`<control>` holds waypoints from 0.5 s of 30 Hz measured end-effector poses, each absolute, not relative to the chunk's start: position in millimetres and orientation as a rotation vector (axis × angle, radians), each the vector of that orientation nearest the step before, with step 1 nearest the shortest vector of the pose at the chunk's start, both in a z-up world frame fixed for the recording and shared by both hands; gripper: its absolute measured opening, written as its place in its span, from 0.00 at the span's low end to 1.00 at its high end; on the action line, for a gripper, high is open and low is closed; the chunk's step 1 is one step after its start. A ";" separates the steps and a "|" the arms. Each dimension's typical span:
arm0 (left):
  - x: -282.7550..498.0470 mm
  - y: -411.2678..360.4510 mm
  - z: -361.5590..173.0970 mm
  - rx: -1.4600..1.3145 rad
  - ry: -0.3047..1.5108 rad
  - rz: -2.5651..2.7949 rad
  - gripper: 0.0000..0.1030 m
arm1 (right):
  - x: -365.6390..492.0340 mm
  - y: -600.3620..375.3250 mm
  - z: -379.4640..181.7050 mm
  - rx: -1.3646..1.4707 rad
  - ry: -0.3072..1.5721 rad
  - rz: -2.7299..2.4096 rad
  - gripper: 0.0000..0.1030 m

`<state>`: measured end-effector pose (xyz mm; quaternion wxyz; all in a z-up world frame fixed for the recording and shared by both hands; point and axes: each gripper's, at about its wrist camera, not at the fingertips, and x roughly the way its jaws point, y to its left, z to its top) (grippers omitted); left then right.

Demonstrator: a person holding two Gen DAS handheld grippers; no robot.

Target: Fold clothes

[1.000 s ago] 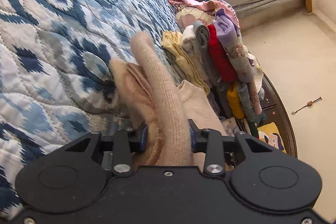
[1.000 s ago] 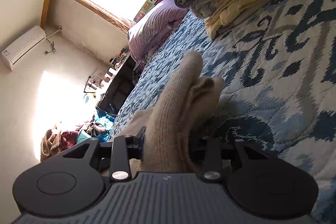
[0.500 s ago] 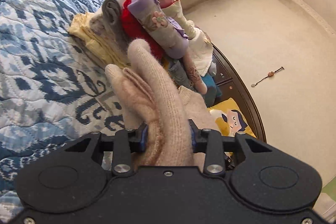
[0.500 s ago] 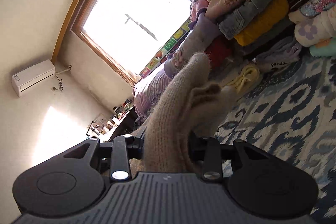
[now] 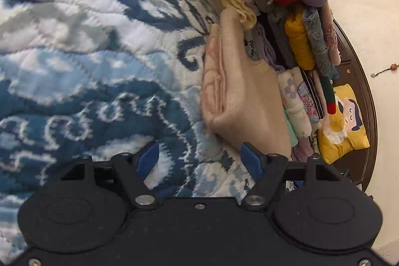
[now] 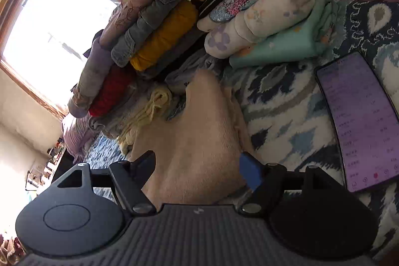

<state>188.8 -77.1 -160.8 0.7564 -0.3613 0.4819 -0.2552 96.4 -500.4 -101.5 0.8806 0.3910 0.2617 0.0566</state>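
The blue-patterned quilt (image 5: 99, 61) carries a folded beige sweater (image 6: 199, 136) ahead of the tongs. Stacked clothes (image 6: 174, 31) lie beyond it (a phone (image 6: 361, 121) right).

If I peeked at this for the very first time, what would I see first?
Probably the big rainbow stacks of folded clothes piled along the edge of the blue patterned quilt. Next, the fluffy beige sweater lying folded beside them, and a glowing purple phone on the quilt.

Left claw (image 5: 200, 157), right claw (image 6: 199, 170) spread.
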 end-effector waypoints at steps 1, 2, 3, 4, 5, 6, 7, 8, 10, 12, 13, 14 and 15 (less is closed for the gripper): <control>181.0 -70.9 -159.8 -0.797 1.045 -0.549 0.74 | 95.0 -502.5 -108.0 0.814 0.578 0.096 0.73; 173.2 -64.7 -158.8 -0.807 1.039 -0.541 0.76 | 93.6 -504.6 -114.5 0.813 0.611 0.075 0.75; 166.7 -60.9 -154.1 -0.799 1.033 -0.530 0.78 | 91.5 -499.6 -114.6 0.797 0.631 0.066 0.77; 161.2 -58.9 -146.5 -0.779 1.025 -0.517 0.85 | 88.9 -488.9 -109.7 0.769 0.640 0.068 0.81; 155.4 -56.9 -136.7 -0.755 1.009 -0.509 0.91 | 86.2 -478.2 -104.8 0.741 0.650 0.071 0.87; 149.4 -55.0 -125.3 -0.729 0.985 -0.505 0.92 | 83.5 -467.5 -99.9 0.712 0.659 0.073 0.89; 143.3 -53.6 -113.2 -0.693 0.958 -0.503 0.97 | 80.8 -456.8 -95.0 0.684 0.669 0.075 0.93; 137.3 -52.7 -100.6 -0.649 0.928 -0.502 1.00 | 78.1 -446.1 -90.1 0.655 0.678 0.077 0.98; 125.1 -50.4 -76.5 -0.562 0.869 -0.497 1.00 | 72.8 -424.7 -80.3 0.598 0.696 0.081 0.99; 110.4 -47.1 -52.3 -0.463 0.797 -0.454 1.00 | 67.4 -403.3 -70.4 0.541 0.713 0.085 0.99; 103.5 -46.1 -41.7 -0.412 0.767 -0.412 1.00 | 64.8 -392.6 -65.5 0.512 0.722 0.087 0.99; 97.5 -46.1 -32.4 -0.359 0.749 -0.365 1.00 | 62.1 -381.9 -60.6 0.483 0.730 0.089 1.00; 92.9 -46.8 -24.8 -0.311 0.748 -0.321 1.00 | 59.4 -371.2 -55.7 0.455 0.739 0.092 1.00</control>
